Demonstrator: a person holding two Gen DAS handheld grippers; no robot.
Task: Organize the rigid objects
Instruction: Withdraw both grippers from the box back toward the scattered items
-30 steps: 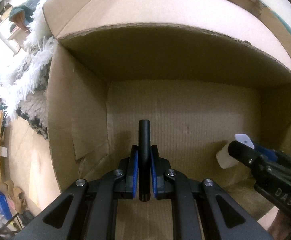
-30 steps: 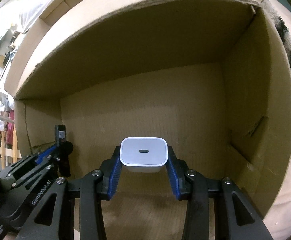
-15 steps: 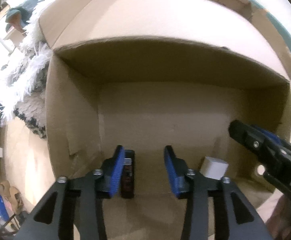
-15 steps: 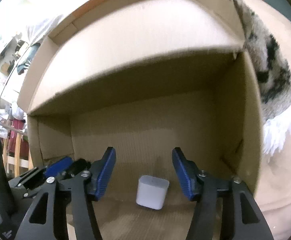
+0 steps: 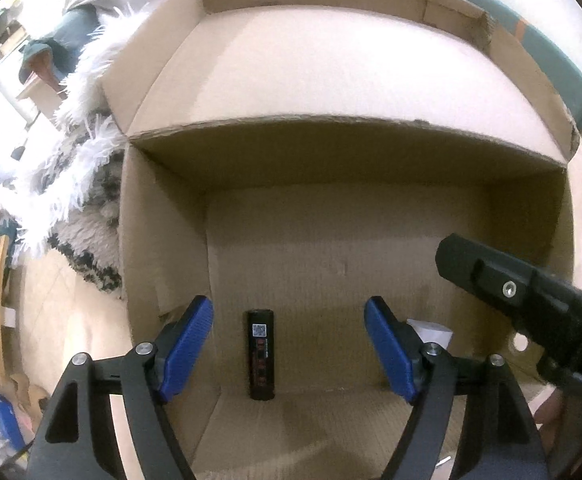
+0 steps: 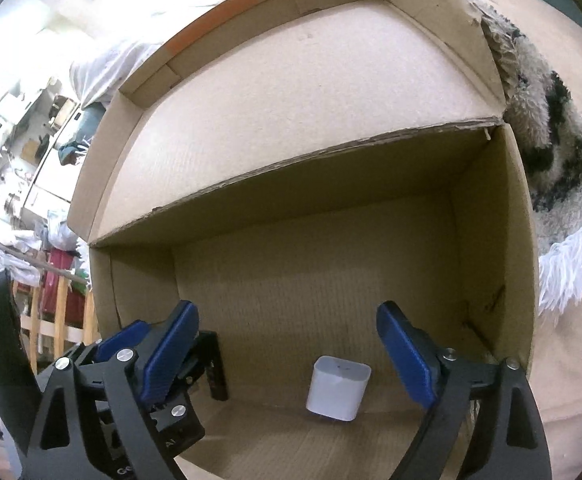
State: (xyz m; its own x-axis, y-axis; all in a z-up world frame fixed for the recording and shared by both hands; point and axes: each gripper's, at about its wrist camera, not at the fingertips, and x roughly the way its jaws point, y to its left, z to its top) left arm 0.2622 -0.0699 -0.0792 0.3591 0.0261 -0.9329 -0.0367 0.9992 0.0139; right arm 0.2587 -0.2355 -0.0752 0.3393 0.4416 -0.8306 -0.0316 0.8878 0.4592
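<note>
An open cardboard box (image 5: 163, 248) (image 6: 491, 240) lies below both grippers. A black stick-shaped device (image 5: 261, 354) with a small label lies on the box floor, also seen in the right wrist view (image 6: 215, 364). A white charger cube (image 6: 338, 388) stands on the box floor to its right, partly hidden in the left wrist view (image 5: 431, 330). My left gripper (image 5: 289, 348) is open and empty above the black device. My right gripper (image 6: 287, 356) is open and empty above the white cube.
A shaggy white and grey rug (image 5: 75, 184) (image 6: 551, 152) lies against the box on a tan floor (image 5: 51, 312). The box's far flap (image 5: 331, 68) is folded outward. Cluttered shelves and wooden furniture (image 6: 31, 128) stand at the far left.
Both grippers have opened and let go: the black device and the white cube now rest on the box floor. Both grippers have pulled back and up from the box.
</note>
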